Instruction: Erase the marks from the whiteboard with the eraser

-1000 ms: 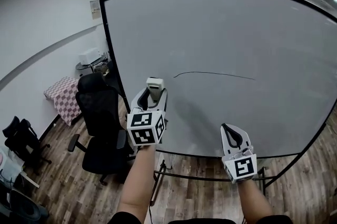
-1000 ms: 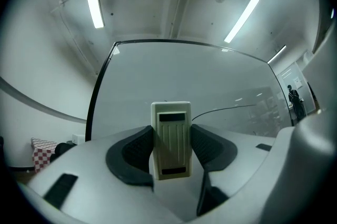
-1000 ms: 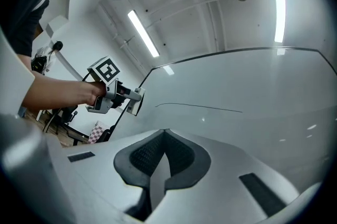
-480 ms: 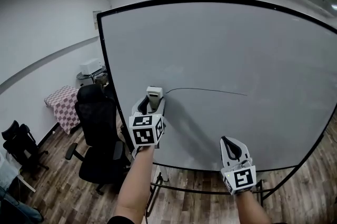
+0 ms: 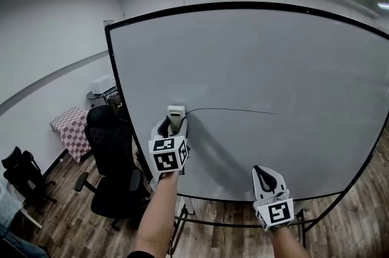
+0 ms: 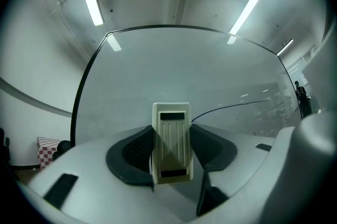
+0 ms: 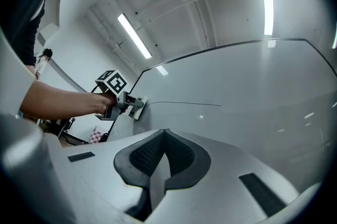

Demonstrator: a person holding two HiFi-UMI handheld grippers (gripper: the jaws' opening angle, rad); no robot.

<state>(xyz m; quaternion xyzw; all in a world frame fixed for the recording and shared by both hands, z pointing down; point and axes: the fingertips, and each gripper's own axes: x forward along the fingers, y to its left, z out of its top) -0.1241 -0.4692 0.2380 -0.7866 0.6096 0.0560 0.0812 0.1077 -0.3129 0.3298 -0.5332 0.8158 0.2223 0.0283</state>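
Head view: my left gripper point(image 5: 175, 121) holds the eraser point(image 5: 176, 113) up to the whiteboard point(image 5: 273, 56) at the left end of a thin black line point(image 5: 234, 110). My right gripper point(image 5: 265, 173) hangs lower, near the board's bottom edge, and a black chair point(image 5: 112, 141) stands off to the left. Left gripper view: the jaws pinch the cream eraser upright from both sides, the line trailing off to its right. Right gripper view: the jaws are pressed together on nothing, the left gripper and eraser visible across the board at the line's left end.
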